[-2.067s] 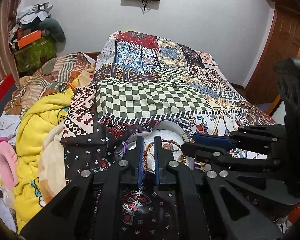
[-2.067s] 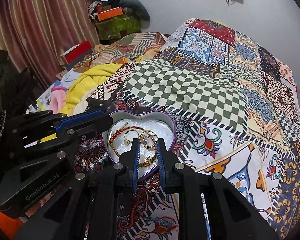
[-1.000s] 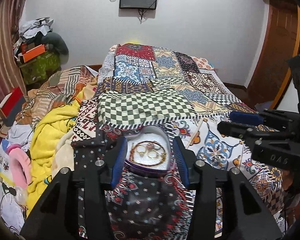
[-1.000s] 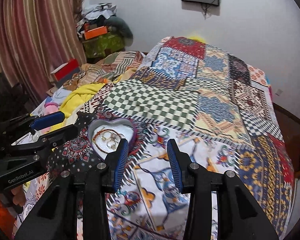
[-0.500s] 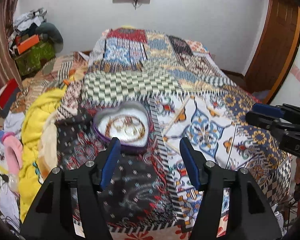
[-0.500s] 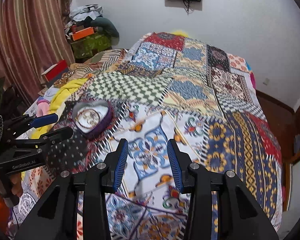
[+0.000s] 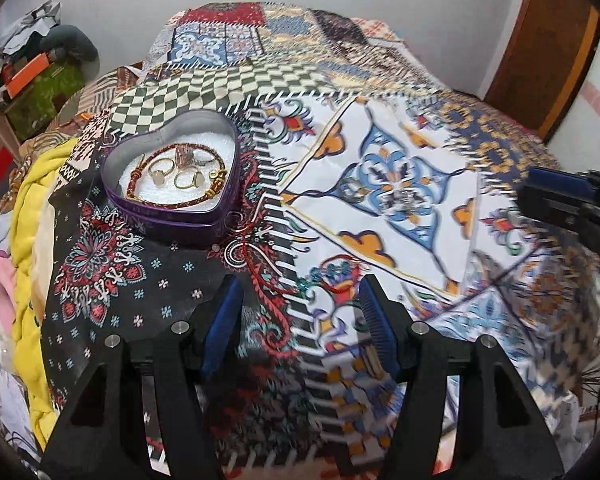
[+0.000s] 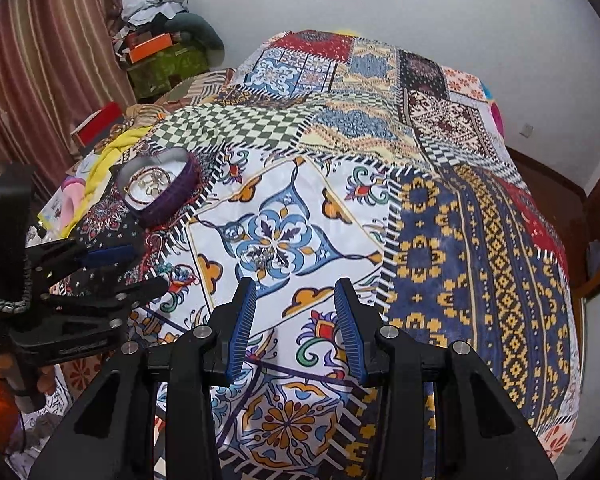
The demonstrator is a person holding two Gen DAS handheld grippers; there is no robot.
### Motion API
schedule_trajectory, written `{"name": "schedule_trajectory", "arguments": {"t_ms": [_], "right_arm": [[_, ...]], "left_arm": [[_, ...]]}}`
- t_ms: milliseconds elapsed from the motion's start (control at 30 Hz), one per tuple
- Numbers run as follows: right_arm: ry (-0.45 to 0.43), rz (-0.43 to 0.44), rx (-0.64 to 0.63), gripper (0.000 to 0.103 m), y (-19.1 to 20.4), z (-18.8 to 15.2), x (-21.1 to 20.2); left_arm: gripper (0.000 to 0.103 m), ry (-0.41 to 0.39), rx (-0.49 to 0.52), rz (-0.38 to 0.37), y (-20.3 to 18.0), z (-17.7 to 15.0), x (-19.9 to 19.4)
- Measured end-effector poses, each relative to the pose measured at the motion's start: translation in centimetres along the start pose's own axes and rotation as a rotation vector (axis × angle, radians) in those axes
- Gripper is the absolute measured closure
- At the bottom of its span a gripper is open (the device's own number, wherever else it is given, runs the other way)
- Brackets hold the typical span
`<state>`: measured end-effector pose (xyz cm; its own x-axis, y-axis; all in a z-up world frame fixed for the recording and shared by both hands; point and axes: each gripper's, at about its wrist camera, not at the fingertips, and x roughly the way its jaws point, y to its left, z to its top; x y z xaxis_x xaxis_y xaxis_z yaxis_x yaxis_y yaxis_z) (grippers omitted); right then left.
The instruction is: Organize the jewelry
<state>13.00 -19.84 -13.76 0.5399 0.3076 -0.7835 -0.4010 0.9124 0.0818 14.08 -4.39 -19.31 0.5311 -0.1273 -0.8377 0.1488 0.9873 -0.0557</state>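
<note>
Right now my left gripper has its jaws spread wide with nothing between them, hovering over the dark and white patches at the near edge of the bed. My right gripper is the same: jaws wide apart, empty, held above the white floral panel of the quilt.

Just ahead and to the left of the left jaws sits the heart-shaped tin, its lid off. A red and gold bracelet and several rings lie inside on white padding. Some small pieces still seem to lie loose on the quilt: a red cord by the tin, and a little metal cluster in the middle of the blue flower print, which is too blurred for me to name.

My judgement is that the next pickup is one of those loose bits. I would come down straight, pin the piece against the fabric, and close slowly, since the soft quilt will give and may bunch up between the pads. The busy print hides thin metal, so I would line up carefully first.

Beyond the bed are a white wall, a striped curtain, heaped clothes and a wooden door.
</note>
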Motion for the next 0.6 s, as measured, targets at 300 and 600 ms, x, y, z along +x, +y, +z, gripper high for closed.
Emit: {"name": "schedule_trajectory", "arguments": {"t_ms": [300,600], "right_arm": [[0.022,0.0,-0.003,0.066,-0.2,0.1,1.0],[0.057,-0.008,-0.046,0.066,0.7,0.9,2.7]], "left_arm": [[0.091,-0.023,0.006,-0.041,0.2,-0.2,0.9],[0.096,-0.036,-0.022,-0.121,0.4,-0.1,0.8]]}}
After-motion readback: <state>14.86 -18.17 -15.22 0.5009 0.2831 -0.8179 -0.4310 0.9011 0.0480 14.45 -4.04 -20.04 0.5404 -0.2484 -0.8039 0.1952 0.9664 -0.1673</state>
